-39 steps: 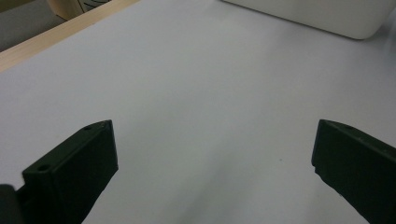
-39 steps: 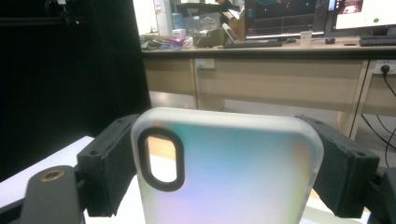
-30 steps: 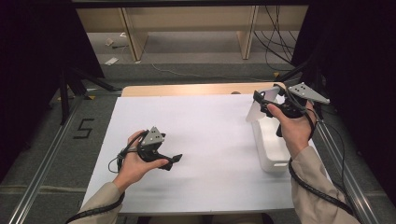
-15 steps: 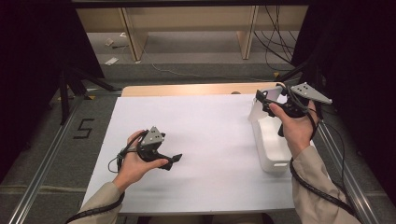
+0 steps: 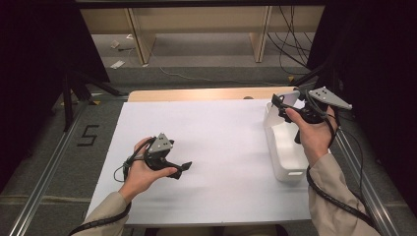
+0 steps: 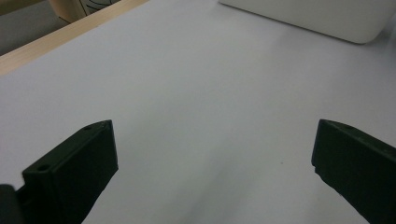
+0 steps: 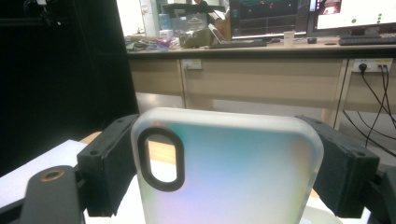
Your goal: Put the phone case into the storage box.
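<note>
Right gripper view: phone case point(image 7: 229, 172) (frosted, translucent) pinched upright between the right gripper's point(image 7: 229, 177) fingers point(image 7: 109, 163).

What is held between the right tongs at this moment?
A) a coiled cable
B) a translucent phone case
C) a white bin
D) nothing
B: in the right gripper view the right tongs clamp both sides of a translucent phone case with an oval camera cutout, held above the white bin.
</note>
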The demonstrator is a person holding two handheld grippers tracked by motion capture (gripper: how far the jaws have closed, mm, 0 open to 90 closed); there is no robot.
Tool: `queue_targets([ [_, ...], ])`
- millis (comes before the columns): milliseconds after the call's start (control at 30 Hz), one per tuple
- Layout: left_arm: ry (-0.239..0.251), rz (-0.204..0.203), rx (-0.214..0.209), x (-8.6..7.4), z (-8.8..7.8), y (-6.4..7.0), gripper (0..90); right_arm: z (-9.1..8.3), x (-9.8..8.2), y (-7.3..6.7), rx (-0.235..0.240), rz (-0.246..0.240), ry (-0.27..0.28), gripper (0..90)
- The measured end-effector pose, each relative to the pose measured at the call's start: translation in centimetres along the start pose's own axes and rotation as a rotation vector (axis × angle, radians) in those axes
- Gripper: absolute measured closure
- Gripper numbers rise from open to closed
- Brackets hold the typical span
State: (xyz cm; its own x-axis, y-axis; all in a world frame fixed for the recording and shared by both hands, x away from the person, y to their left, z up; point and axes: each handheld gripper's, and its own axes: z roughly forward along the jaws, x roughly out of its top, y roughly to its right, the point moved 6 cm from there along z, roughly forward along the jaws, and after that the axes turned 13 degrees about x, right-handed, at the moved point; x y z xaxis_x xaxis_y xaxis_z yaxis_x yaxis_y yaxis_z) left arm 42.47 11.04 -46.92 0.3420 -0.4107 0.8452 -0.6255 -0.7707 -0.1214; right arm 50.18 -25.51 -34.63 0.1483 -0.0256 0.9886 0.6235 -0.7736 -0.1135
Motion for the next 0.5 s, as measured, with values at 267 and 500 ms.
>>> queue_targets([
  [267, -0.001, 0.002, -0.001, 0.01, -0.03, -0.03, 0.0, -0.25, 0.12, 0.34, -0.013, -0.001, 0.003, 18.7],
  [500, -0.001, 0.0, 0.0, 0.01, -0.02, -0.03, 0.0, -0.42, 0.05, 0.75, -0.027, 0.002, 0.001, 18.7],
])
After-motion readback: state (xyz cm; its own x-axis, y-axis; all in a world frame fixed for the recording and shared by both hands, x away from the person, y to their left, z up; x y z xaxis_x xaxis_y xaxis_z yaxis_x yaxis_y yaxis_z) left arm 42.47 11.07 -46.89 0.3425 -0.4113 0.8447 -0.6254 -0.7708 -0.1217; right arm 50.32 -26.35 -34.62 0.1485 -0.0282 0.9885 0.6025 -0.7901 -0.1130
